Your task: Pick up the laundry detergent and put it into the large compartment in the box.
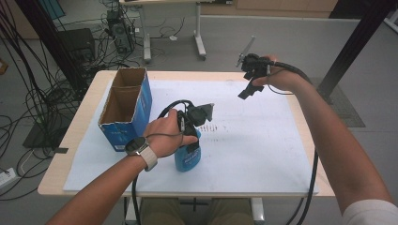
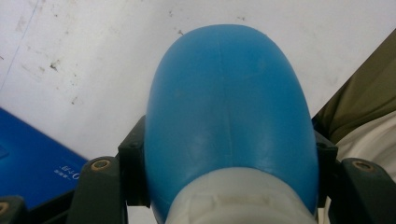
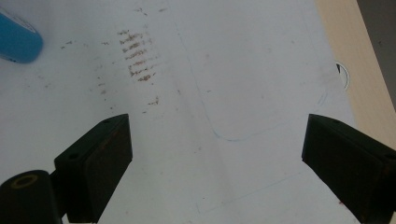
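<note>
A blue plastic bottle [image 1: 187, 159] with a white neck stands near the middle of the white mat [image 1: 253, 140]. My left gripper [image 1: 195, 123] is shut on its top, and the left gripper view shows the blue bottle body [image 2: 229, 107] squeezed between both jaws. My right gripper [image 1: 251, 82] hangs in the air above the mat's far right part. It is open with nothing between its fingers [image 3: 98, 163]. A corner of the blue bottle [image 3: 16, 39] shows at the upper left of the right gripper view.
An open blue cardboard box [image 1: 126, 105] stands on the table's left side, close to the bottle. The mat [image 3: 224, 93] carries brown smudges. The wooden table edge [image 3: 350, 60] runs along the right. Cables and desk legs lie on the floor beyond.
</note>
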